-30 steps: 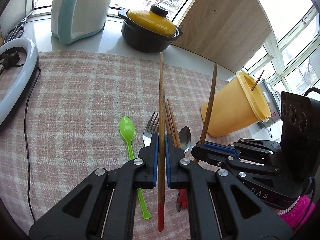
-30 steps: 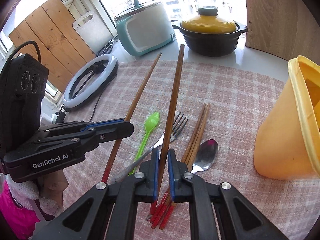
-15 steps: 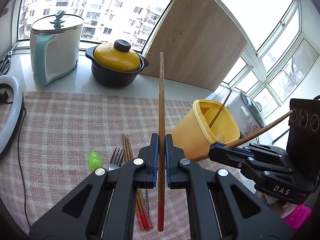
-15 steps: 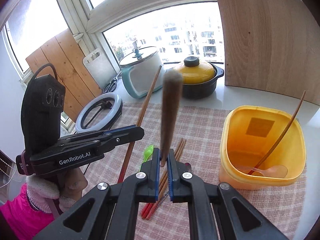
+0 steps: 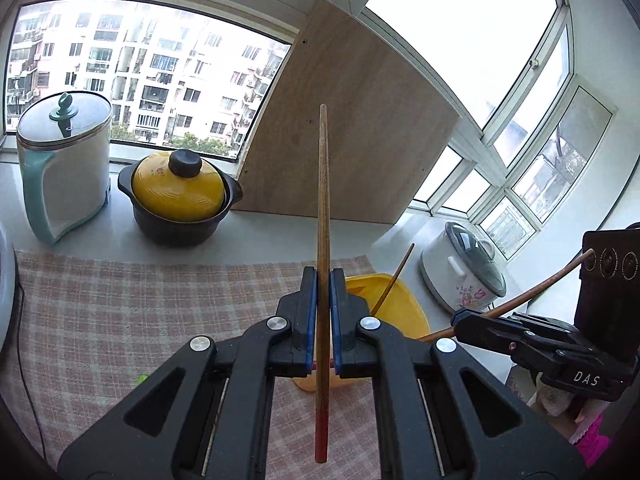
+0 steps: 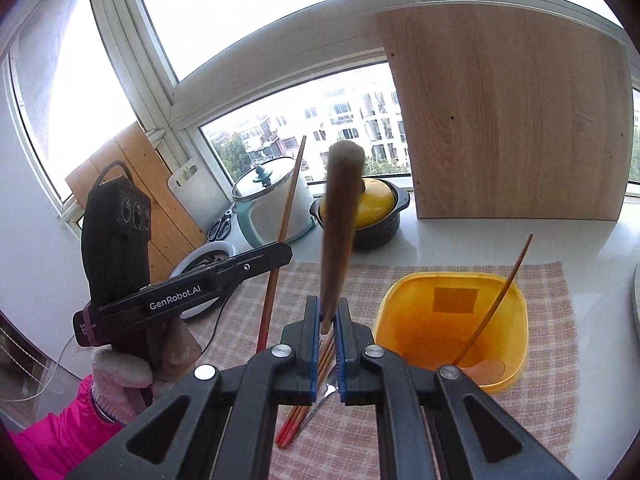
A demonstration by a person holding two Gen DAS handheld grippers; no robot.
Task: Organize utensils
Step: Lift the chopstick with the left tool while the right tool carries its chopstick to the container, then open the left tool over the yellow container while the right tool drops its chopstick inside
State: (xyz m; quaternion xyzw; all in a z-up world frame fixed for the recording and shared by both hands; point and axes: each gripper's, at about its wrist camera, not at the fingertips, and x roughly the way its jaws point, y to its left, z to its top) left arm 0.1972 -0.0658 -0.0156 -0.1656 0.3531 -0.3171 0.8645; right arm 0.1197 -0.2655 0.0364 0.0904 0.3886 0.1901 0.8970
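My left gripper is shut on a wooden chopstick with a red end, held upright above the checked cloth. It also shows in the right wrist view. My right gripper is shut on a second chopstick, tilted toward the camera and blurred; it also shows in the left wrist view. The yellow tub stands to the right below, with one chopstick and a spoon inside. More chopsticks and a metal spoon lie on the cloth under my right gripper.
A black pot with a yellow lid, a white-teal cooker and a wooden board stand at the back. A white floral cooker stands at the right. A ring light and its cable lie at the left.
Both grippers have risen higher with their chopsticks. The views tilted up, so the tub and cloth sit lower in frame and the utensils on the cloth are mostly hidden.
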